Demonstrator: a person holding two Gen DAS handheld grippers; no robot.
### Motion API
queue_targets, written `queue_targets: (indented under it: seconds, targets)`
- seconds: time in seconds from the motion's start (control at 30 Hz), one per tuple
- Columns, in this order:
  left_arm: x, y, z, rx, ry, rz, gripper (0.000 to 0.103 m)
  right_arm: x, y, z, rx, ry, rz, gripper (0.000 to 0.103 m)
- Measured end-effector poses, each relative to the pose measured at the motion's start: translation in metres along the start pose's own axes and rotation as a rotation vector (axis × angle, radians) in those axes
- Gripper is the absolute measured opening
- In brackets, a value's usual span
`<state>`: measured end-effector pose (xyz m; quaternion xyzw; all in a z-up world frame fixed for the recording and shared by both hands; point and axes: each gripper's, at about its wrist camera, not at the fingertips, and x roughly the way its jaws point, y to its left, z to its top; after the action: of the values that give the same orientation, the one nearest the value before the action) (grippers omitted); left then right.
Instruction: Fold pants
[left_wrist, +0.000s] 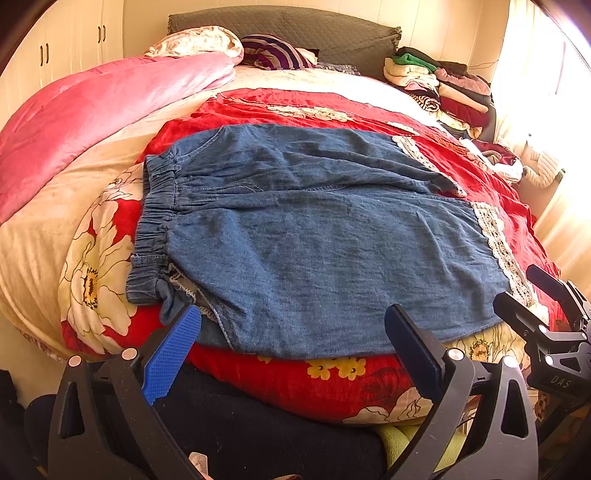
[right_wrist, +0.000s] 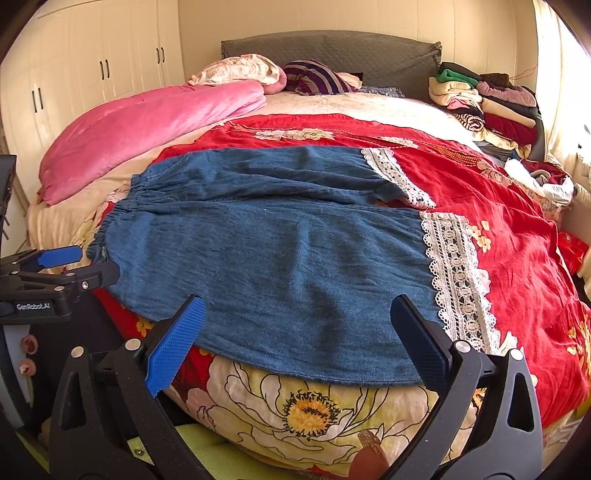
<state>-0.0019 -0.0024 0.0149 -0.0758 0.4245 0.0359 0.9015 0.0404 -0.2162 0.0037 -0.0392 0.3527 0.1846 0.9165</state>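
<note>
A: Where do the pants lie?
B: The blue denim pants (left_wrist: 317, 236) are spread flat on the red flowered quilt (left_wrist: 332, 384) of my bed, elastic waistband (left_wrist: 157, 221) to the left, both legs running right, each ending in a white lace cuff (right_wrist: 458, 277). The near leg lies along the quilt's front edge; the far leg lies just behind it, touching.

A: How do your grippers stand?
B: My left gripper (left_wrist: 293, 345) has its fingers spread wide and holds nothing; its blue pad (left_wrist: 171, 354) is near the waistband corner, the dark pad at the near leg's lower hem. My right gripper (right_wrist: 297, 341) is likewise spread and empty, over the near leg's hem, its right finger just beside the lace.

A: Any writing?
B: In the right wrist view the body of my left gripper reads "GenRobot.AI" (right_wrist: 33, 306). In the left wrist view my right gripper's body carries the letters "DAS" (left_wrist: 559, 382).

A: What else is shown?
B: A pink blanket (left_wrist: 96, 114) at left, a stack of folded clothes (right_wrist: 487, 110) at far right, a grey headboard (right_wrist: 332, 55), white wardrobes (right_wrist: 92, 66)
</note>
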Motion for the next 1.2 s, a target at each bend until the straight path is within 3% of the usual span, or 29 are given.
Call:
queue_targets:
  seconds: [0.3,0.6,0.7,0.8,1.0,1.03,1.1,1.2]
  targets:
    - [0.008,0.001,0.007,0.005,0.003,0.000,0.099,0.009,-0.003,0.003,-0.001,0.008,0.000,0.095]
    - [0.031,0.012,0.033,-0.003,-0.002,0.009,0.099,0.030,-0.036,0.034,0.039,0.023,0.007,0.095]
    - [0.043,0.019,0.045,-0.016,0.002,-0.001,0.099,0.042,-0.059,0.054,0.051,0.025,-0.013,0.095]
    - [0.062,0.029,0.057,-0.021,0.016,0.030,0.099,0.062,-0.096,0.078,0.129,0.053,0.035,0.095]
    - [0.096,0.046,0.061,-0.031,0.095,0.040,0.099,0.121,-0.166,0.119,0.202,0.120,0.033,0.094]
    - [0.099,0.047,0.059,-0.032,0.103,0.037,0.099,0.135,-0.175,0.124,0.205,0.147,0.035,0.089]
    - [0.103,0.046,0.055,-0.018,0.111,0.042,0.099,0.154,-0.184,0.131,0.192,0.176,0.046,0.063]
    - [0.106,0.045,0.054,-0.008,0.117,0.052,0.099,0.179,-0.191,0.140,0.187,0.225,0.067,0.057]
